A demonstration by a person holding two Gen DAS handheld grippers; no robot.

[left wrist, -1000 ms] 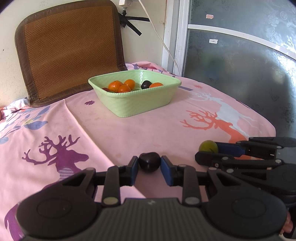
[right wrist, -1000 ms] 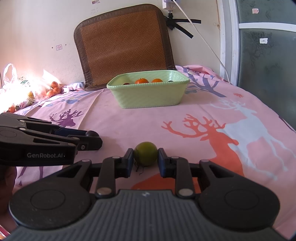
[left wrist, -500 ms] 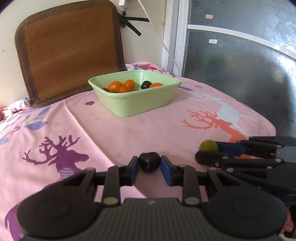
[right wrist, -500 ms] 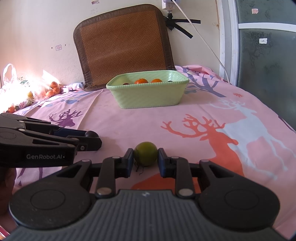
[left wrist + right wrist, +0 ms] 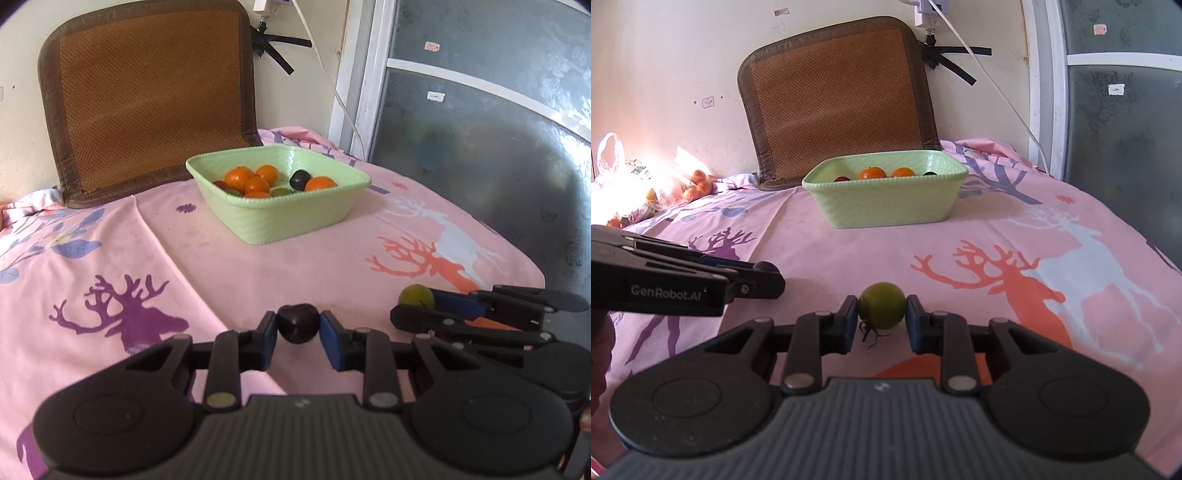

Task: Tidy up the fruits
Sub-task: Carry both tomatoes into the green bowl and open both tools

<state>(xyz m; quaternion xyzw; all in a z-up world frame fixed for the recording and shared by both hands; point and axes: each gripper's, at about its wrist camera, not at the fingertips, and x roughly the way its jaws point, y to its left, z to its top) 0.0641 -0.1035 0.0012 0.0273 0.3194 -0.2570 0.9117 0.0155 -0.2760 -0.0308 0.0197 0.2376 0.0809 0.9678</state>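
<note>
My left gripper [image 5: 298,329] is shut on a dark plum [image 5: 297,323], held low over the pink cloth. My right gripper [image 5: 882,309] is shut on a green fruit [image 5: 882,305] with a dry stem. In the left wrist view the right gripper [image 5: 417,304] shows at the right with the green fruit [image 5: 416,295]. In the right wrist view the left gripper [image 5: 768,280] shows at the left. A light green basket [image 5: 280,218] farther back holds several oranges [image 5: 239,176], a dark plum [image 5: 300,178] and green fruits; it also shows in the right wrist view [image 5: 886,201].
A brown woven mat [image 5: 147,96] leans on the wall behind the basket. A plastic bag of oranges [image 5: 665,188] lies at the far left. A white cable [image 5: 332,85] hangs by the door frame. The table edge drops off at the right [image 5: 532,266].
Both grippers have risen slightly with their fruits; the view into the basket is a little higher. Nothing was let go.
</note>
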